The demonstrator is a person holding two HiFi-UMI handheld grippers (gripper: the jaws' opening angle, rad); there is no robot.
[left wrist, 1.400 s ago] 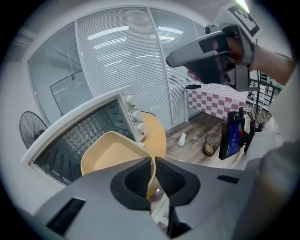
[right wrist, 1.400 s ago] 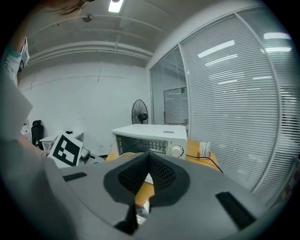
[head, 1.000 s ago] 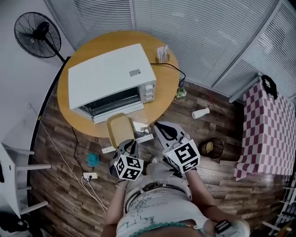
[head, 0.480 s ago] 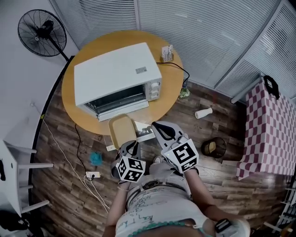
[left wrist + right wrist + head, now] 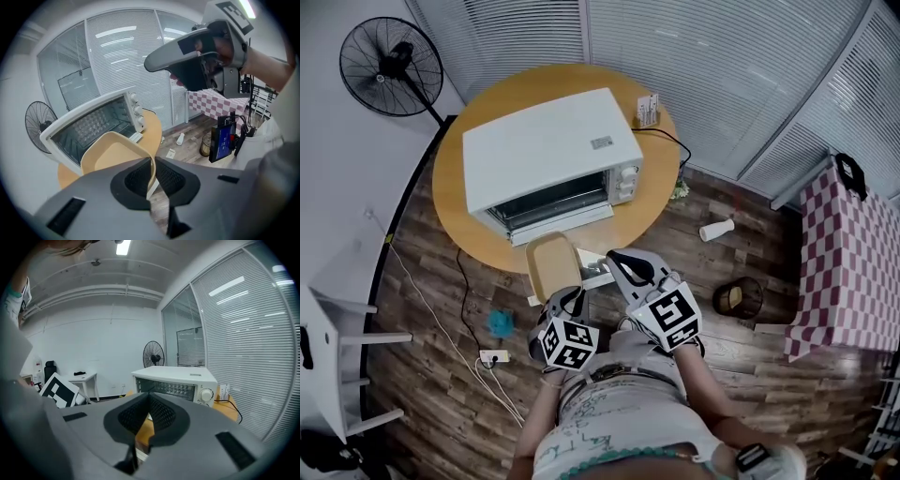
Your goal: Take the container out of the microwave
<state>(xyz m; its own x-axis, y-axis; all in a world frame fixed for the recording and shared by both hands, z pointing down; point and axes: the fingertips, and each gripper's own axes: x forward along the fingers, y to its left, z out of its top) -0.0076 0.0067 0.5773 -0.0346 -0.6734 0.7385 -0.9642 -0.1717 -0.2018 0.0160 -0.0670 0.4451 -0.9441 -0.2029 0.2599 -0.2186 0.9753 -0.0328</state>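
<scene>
Tan shallow rectangular container point(image 5: 553, 264) is out of the white box-shaped microwave point(image 5: 546, 150). It sits just below the centre of the head view, right in front of the appliance's open front and over the near edge of the round wooden table point(image 5: 637, 211). From up here I can't tell whether it rests on the tabletop or hangs just above it. The left gripper point(image 5: 566, 296) has it by the near rim. In the left gripper view the thin tan wall runs straight between the two black pads point(image 5: 137, 180), and the jaws are clamped onto it. Beyond the container in that view, the microwave's dark cavity fills the left middle of the frame.

The right gripper point(image 5: 623, 260) is just beside the container, to its right in the head view, and carries nothing. Its own view shows the jaws pressed together at the tips, aimed at the microwave's front and its white knobs point(image 5: 206, 394).

Further out, a black pedestal fan point(image 5: 391, 66) stands in the upper left. A small white holder point(image 5: 649, 110) sits at the table's far edge with a black cable point(image 5: 661, 137) beside it. A white cup point(image 5: 717, 228) lies on the wooden floor at right, with a dark round basket point(image 5: 739, 297) below it. A red-and-white checked cloth point(image 5: 844, 248) hangs at the far right edge, and a white power strip point(image 5: 494, 356) lies on the floor at lower left
</scene>
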